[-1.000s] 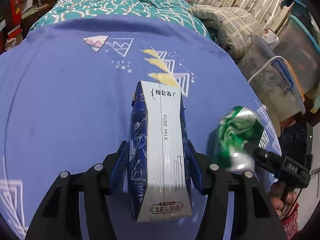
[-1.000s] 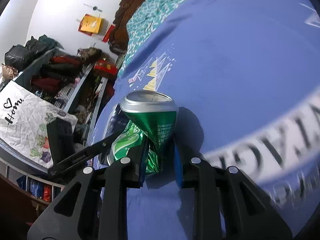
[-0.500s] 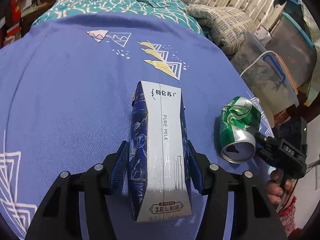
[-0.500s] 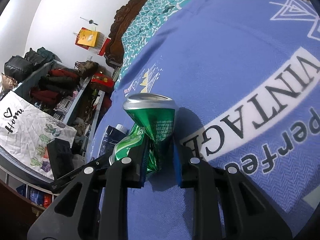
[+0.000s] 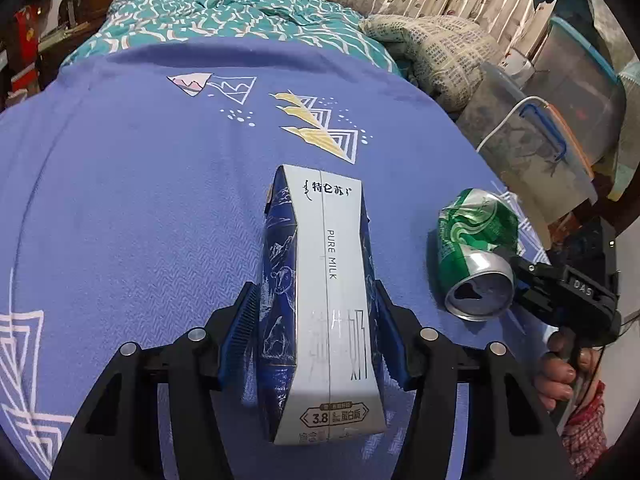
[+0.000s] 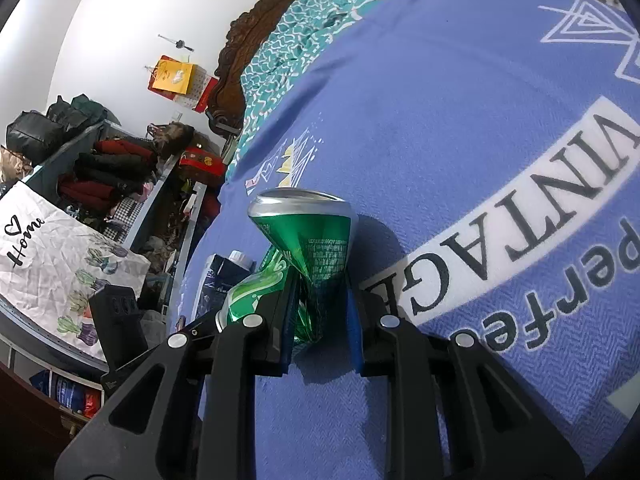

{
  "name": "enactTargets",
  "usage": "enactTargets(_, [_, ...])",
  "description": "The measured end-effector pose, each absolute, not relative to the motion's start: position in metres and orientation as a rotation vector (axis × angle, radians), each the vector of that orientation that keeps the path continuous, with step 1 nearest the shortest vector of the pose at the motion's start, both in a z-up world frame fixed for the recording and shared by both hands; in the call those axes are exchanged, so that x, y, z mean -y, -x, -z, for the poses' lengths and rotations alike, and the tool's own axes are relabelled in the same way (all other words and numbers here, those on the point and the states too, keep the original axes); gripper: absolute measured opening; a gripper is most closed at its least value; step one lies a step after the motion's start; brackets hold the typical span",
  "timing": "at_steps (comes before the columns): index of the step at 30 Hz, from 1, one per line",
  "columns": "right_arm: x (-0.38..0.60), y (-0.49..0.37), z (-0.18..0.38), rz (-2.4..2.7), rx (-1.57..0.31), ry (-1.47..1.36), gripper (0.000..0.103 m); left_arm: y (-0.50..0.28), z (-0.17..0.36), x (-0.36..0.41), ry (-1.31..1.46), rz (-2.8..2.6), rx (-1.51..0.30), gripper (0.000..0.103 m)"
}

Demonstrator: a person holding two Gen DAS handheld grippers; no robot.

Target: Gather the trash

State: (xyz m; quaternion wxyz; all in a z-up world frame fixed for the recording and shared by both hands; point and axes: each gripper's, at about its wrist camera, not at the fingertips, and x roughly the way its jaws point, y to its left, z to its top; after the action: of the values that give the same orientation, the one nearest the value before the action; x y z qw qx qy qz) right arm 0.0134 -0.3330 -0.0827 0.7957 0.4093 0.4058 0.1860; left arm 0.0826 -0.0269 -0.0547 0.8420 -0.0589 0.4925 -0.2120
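L gripper is clamping a milk carton over the blue blanket, carton's long axis running straight out along the fingers, printed top end pointing away toward the teal bedding. R gripper is pinching a crushed green can at its squashed waist w/ narrow jaws, silver rim end pointing away from cam. Can's other end is hiding behind the fingers; carton's underside isn't showing.
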Motion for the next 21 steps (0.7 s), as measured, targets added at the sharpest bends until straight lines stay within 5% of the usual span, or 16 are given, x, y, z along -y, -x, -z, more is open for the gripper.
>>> enactTargets(21, [0.302,-0.011,0.081,-0.476,-0.891,-0.820,0.024,-0.068,0.052,0.029,0.074,0.396,-1.026,0.053])
